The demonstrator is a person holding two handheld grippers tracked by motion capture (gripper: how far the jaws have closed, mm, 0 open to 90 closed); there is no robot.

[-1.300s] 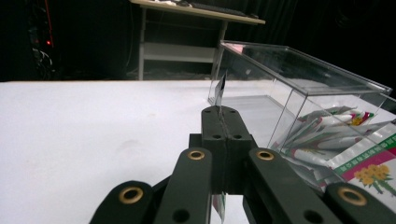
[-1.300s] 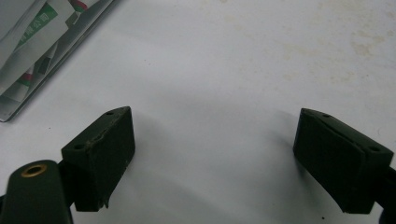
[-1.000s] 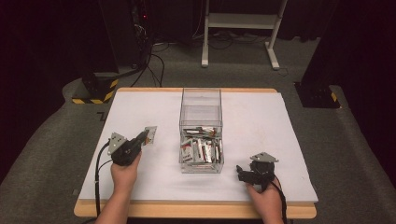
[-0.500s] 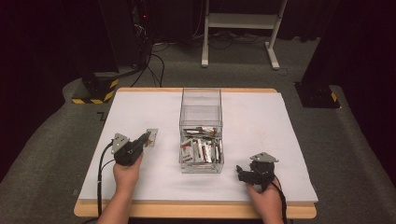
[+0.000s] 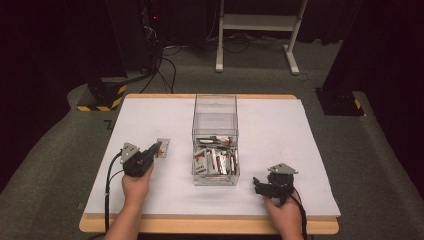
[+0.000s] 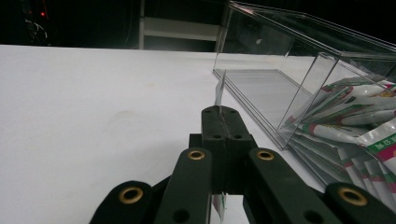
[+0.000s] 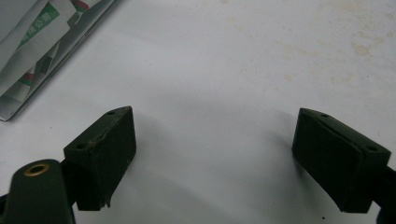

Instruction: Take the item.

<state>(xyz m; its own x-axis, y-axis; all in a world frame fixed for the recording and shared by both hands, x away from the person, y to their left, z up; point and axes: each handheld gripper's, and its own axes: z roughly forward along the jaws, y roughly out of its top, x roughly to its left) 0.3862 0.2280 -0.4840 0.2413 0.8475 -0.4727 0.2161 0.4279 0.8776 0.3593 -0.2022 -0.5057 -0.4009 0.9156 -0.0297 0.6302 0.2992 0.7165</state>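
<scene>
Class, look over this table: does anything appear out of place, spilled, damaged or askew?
Nothing looks spilled or damaged. One small silver sachet is outside the clear plastic box, pinched edge-on in the shut left tool; the other sachets lie jumbled in the box's near end. The right tool rests open on the white tabletop.

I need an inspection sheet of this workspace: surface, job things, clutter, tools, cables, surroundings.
Surface: white table top, wooden edge, faint stains in the right gripper view.
Job's things: clear box, its near part holding many sachets; one sachet gripped left of the box.
Clutter: nothing seen.
Tools: left tool shut on the single sachet; right tool open, nothing between its jaws, resting near the table's front edge.
Cables: black cable trails from the left tool.
Surroundings: grey carpet, white stand, yellow-black striped base.
</scene>
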